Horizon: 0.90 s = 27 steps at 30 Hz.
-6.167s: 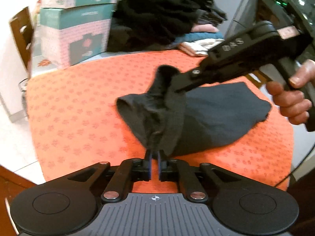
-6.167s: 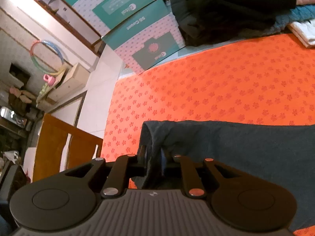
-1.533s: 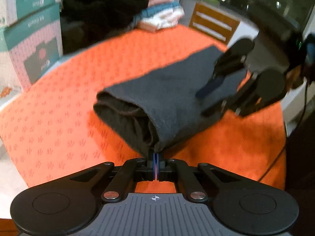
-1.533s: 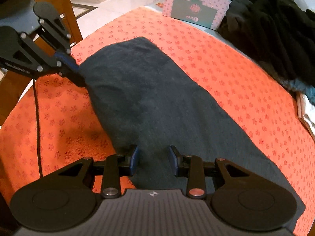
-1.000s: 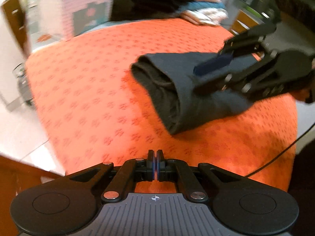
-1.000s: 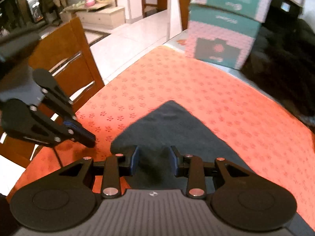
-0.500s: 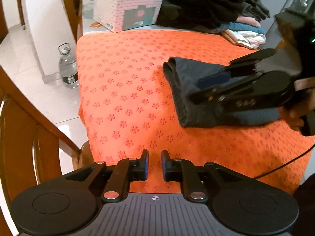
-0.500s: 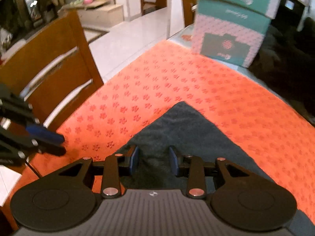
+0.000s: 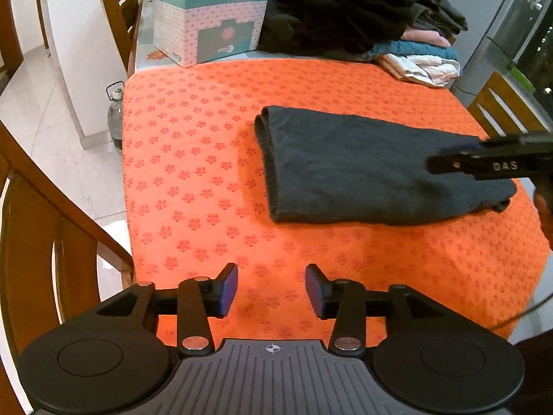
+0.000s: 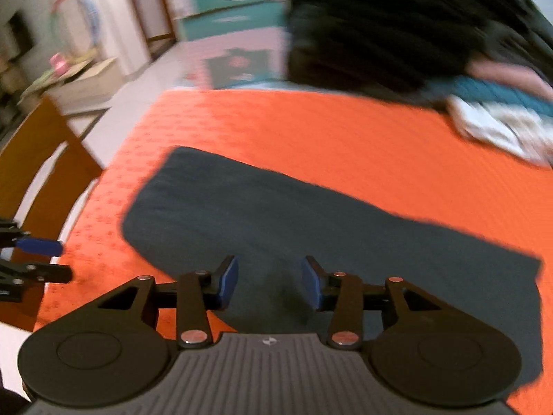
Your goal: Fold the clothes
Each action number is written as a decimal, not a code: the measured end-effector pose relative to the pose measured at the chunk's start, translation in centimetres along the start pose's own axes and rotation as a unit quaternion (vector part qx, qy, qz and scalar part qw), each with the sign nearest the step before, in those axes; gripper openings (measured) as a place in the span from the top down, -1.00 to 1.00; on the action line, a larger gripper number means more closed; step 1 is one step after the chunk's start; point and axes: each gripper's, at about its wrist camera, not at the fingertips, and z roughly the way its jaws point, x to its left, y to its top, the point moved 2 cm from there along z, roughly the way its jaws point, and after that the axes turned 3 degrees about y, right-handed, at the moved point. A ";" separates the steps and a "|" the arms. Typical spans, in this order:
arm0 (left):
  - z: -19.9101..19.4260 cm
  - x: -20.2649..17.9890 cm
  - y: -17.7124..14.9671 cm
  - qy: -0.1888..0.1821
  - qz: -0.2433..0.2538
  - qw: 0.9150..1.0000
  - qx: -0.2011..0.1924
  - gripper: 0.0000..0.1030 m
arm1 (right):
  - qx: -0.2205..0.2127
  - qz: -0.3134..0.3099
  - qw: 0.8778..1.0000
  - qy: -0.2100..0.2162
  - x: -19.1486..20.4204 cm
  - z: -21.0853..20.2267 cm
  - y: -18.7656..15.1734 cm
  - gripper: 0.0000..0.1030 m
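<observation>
A dark grey garment (image 9: 373, 169) lies folded into a long strip on the orange patterned tablecloth (image 9: 193, 173). My left gripper (image 9: 271, 287) hovers over bare cloth near the table's front edge, short of the garment; its jaws are opening with nothing between them. My right gripper (image 10: 269, 278) is above the garment (image 10: 311, 221) near its front edge, jaws opening, nothing pinched. The right gripper (image 9: 490, 164) also shows over the garment's right end in the left wrist view, and the left gripper's fingers (image 10: 38, 246) at the left edge of the blurred right wrist view.
A pile of dark clothes (image 9: 349, 7) and folded light and teal items (image 9: 418, 58) sit at the table's far side beside pink-and-teal boxes (image 9: 211, 24). Wooden chairs (image 9: 38, 242) stand at the left and far right. A water bottle (image 9: 115, 117) stands on the floor.
The left gripper let go of the garment's corner, drew back toward the table's front edge and opened. The right gripper swung along the garment toward its other end, widening a little.
</observation>
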 end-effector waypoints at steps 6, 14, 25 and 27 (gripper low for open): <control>0.5 -2.4 0.8 0.003 -0.003 1.000 0.012 -0.17 | -0.004 0.076 0.996 -0.043 -7.1 -2.5 -2.8 0.08; 1.1 -6.8 3.0 0.003 -0.021 1.000 0.006 -0.37 | -0.026 0.174 0.980 -0.093 -16.4 -5.1 -5.9 0.03; 3.2 -14.5 5.9 -0.017 -0.047 0.999 0.016 -0.48 | -0.036 0.301 0.949 -0.092 -25.8 -4.1 -11.2 0.02; 3.6 -15.9 6.7 -0.028 -0.060 0.998 0.017 -0.48 | -0.037 0.320 0.944 -0.071 -26.2 -3.8 -11.9 0.02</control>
